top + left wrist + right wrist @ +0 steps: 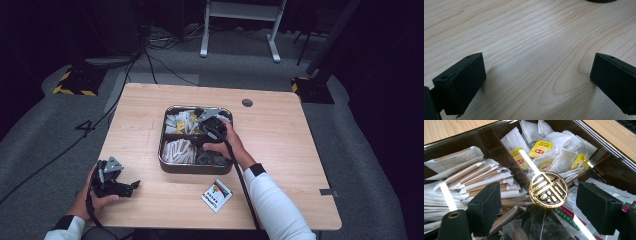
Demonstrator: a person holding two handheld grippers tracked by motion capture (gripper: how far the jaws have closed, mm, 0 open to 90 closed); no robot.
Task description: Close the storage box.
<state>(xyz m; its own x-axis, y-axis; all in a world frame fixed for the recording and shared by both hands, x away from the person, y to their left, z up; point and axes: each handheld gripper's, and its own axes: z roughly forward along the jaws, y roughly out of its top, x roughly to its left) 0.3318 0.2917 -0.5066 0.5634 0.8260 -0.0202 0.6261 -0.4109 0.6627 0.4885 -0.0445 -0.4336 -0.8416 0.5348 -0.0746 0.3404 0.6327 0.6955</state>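
Observation:
A metal-rimmed box (197, 169) with four compartments stands mid-table. A round gold knob (548, 189) with a black pattern sits over the crossing of its dividers, on what looks like a clear lid that reflects light strips. My right gripper (541, 207) is over the box (200, 136), open, one jaw on each side of the knob with a gap to each. Under the lid lie tea bags with yellow tags (554, 152), paper-wrapped sticks (474, 180), dark sachets (541, 227) and printed packets (579, 217). My left gripper (131, 189) rests open on the bare wood (536, 82) at the front left.
A small printed packet (216, 195) lies on the table in front of the box. A round cable hole (247, 103) sits near the far edge. Bare wood lies to the left and right of the box. Cables run across the floor beyond the table.

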